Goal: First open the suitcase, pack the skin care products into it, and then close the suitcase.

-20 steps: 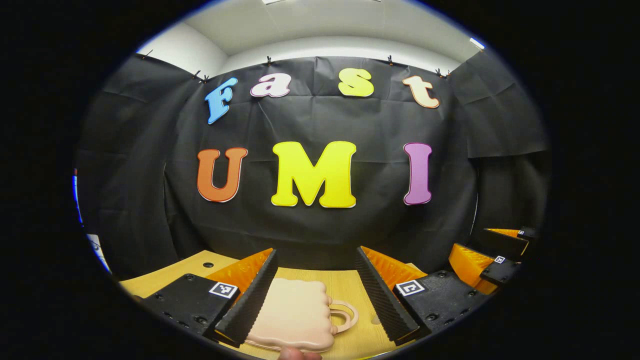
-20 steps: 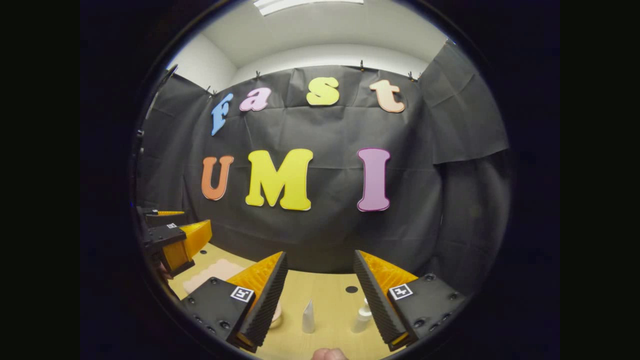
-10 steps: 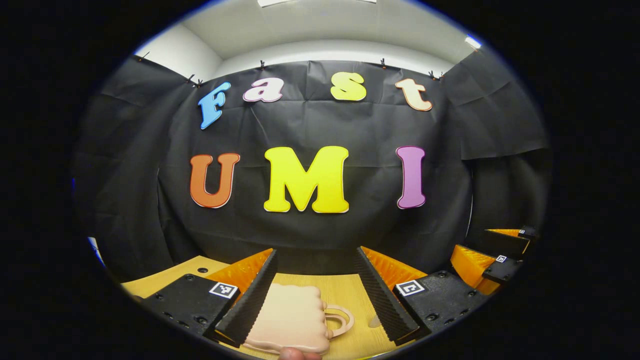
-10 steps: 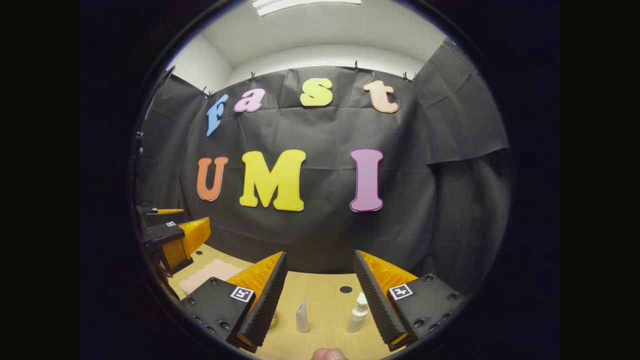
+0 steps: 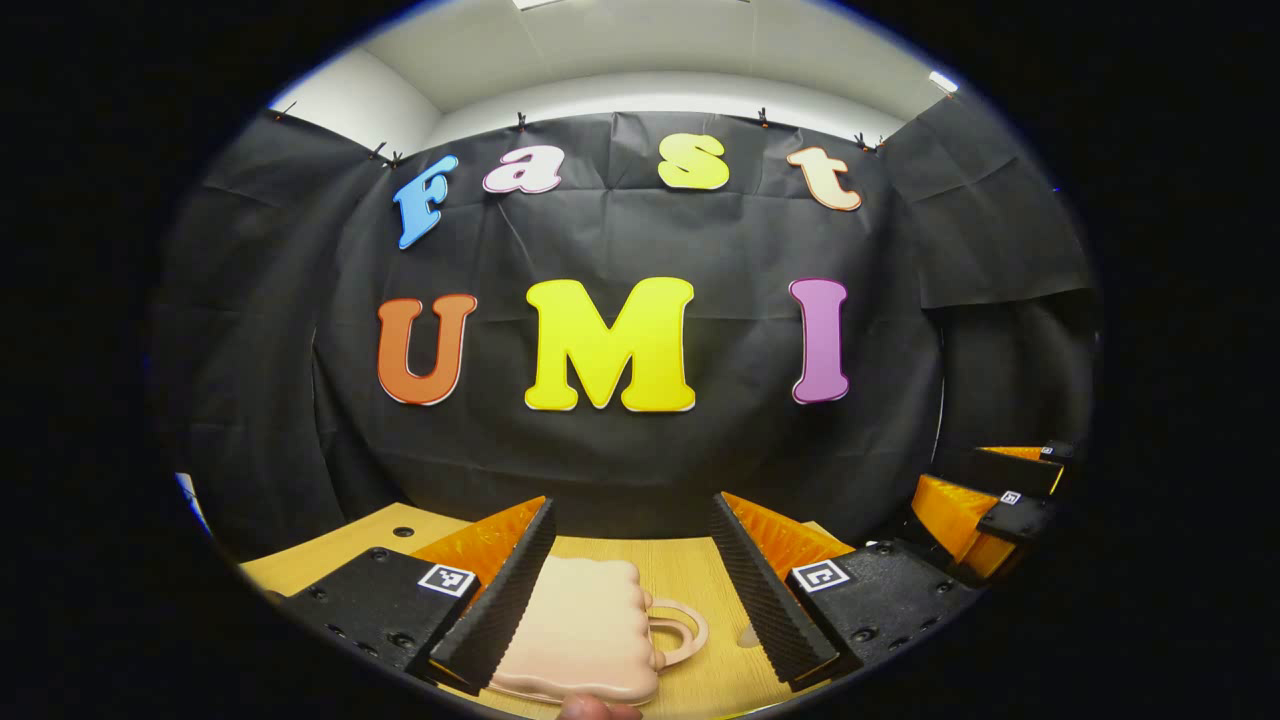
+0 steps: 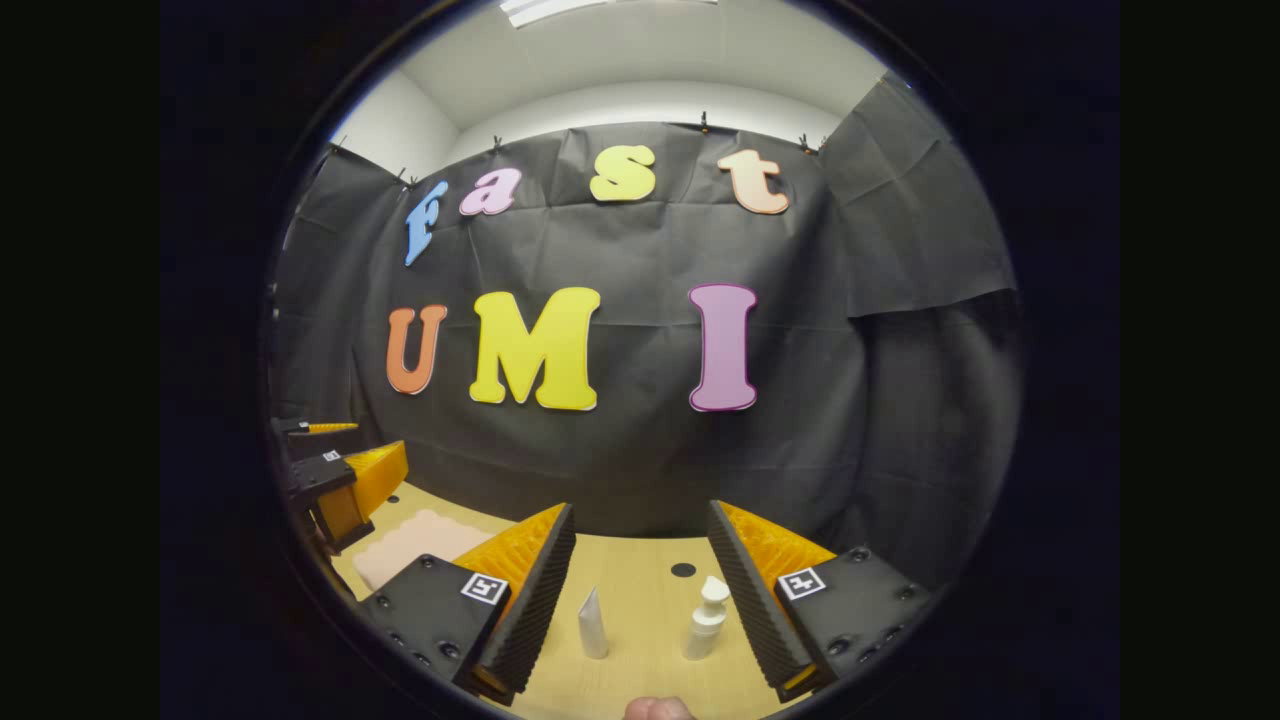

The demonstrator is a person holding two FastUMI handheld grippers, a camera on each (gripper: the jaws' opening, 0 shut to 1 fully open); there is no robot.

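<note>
While the suitcase (image 5: pixel 580 628) lies flat and shut on the wooden table (image 5: pixel 690 580), I judge the task barely begun: nothing is opened and nothing is packed. From the left gripper view, my left gripper (image 5: pixel 632 590) hangs over the small peach case with its 2 fingers spread wide, gripping nothing; the case's handle (image 5: pixel 680 632) points toward my right side. From the right gripper view, my right gripper (image 6: pixel 640 600) is equally wide apart and empty, and 2 skin care items stand upright on the table ahead of it, well apart from the case: a white tube (image 6: pixel 592 625) and a white pump bottle (image 6: pixel 706 620). All 3 steps remain: opening, packing, closing.
</note>
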